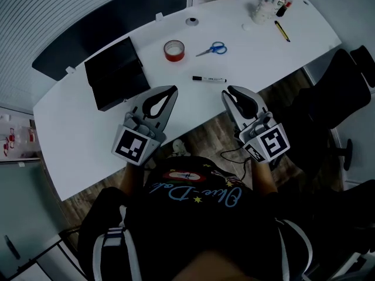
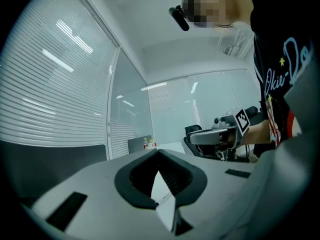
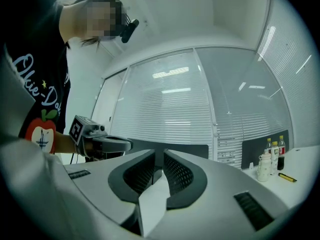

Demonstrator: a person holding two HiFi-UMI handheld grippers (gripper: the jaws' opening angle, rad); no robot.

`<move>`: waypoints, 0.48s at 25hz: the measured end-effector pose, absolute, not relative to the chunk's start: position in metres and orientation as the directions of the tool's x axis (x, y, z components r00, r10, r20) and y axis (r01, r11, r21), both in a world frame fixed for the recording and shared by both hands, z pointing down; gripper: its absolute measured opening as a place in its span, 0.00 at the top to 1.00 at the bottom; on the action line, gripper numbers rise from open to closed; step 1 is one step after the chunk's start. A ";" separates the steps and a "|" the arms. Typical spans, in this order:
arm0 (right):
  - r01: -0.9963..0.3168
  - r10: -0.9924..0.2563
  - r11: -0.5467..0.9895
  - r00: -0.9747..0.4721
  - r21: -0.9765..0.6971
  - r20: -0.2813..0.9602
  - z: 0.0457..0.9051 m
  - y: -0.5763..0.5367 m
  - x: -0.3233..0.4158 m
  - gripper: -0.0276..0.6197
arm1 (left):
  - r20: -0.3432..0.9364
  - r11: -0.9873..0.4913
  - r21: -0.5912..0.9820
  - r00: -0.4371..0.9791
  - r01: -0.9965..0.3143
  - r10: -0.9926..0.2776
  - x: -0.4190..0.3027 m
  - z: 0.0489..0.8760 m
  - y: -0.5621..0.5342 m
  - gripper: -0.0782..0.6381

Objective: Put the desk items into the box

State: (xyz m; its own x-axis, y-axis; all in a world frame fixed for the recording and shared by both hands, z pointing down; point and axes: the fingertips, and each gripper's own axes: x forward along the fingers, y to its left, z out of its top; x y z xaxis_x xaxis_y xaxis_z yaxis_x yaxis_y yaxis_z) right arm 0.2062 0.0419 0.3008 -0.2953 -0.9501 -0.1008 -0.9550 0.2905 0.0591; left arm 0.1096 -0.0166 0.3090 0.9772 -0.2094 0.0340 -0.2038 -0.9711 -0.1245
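The left tongs [image 1: 173,89] were pressed together at the tips, with only the teardrop hollow behind them open and nothing in it. The right tongs [image 1: 229,91] were drawn in to a thin slit, also empty. In the head view the left pair pointed toward 1 o'clock and the right pair toward 11 o'clock, so the two noses leaned in toward each other. Both were held low in front of the person's chest, their marker cubes nearest the body and the forearms running back under the dark T-shirt [image 1: 193,198]. The tips hung over the near edge of the white desk [image 1: 76,139], apart from everything on it.

The black marker [image 1: 209,79] lay on the desk near the right tongs, at their 10 o'clock. The red tape roll [image 1: 174,50] sat at 12 o'clock from the left tongs, and the blue-handled scissors [image 1: 214,49] lay just to its right. The black box [image 1: 116,74] stood open at 10 o'clock from the left tongs, with no item visible in it. Farther off, at 1 o'clock from the right tongs, a cluster of small bottles [image 1: 270,2] stood at the far edge, with a yellow-and-black pen [image 1: 282,31] beside it. A small round thing [image 1: 191,21], perhaps a cap, lay at 12 o'clock beyond the tape. A black office chair [image 1: 345,92] stood off the desk at 3 o'clock.
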 end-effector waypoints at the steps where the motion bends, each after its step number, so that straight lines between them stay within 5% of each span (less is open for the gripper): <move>1: -0.955 -0.951 0.291 -0.296 0.064 -0.093 0.303 0.038 0.208 0.88 | 0.035 -0.971 -0.123 0.977 -0.204 -0.210 0.111 0.310 -0.019 0.91; 12: -0.946 -0.948 0.311 -0.316 0.095 -0.043 0.313 0.002 0.218 0.86 | 0.047 -0.968 -0.110 0.972 -0.224 -0.230 0.120 0.316 -0.048 0.91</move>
State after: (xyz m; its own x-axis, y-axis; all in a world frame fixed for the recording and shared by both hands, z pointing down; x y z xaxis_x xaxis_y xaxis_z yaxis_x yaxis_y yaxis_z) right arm 0.2184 0.0016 0.3131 -0.3163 -0.9477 -0.0432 -0.9456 0.3112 0.0952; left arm 0.1204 -0.0479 0.3159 0.9721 -0.2301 0.0466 -0.2239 -0.9684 -0.1103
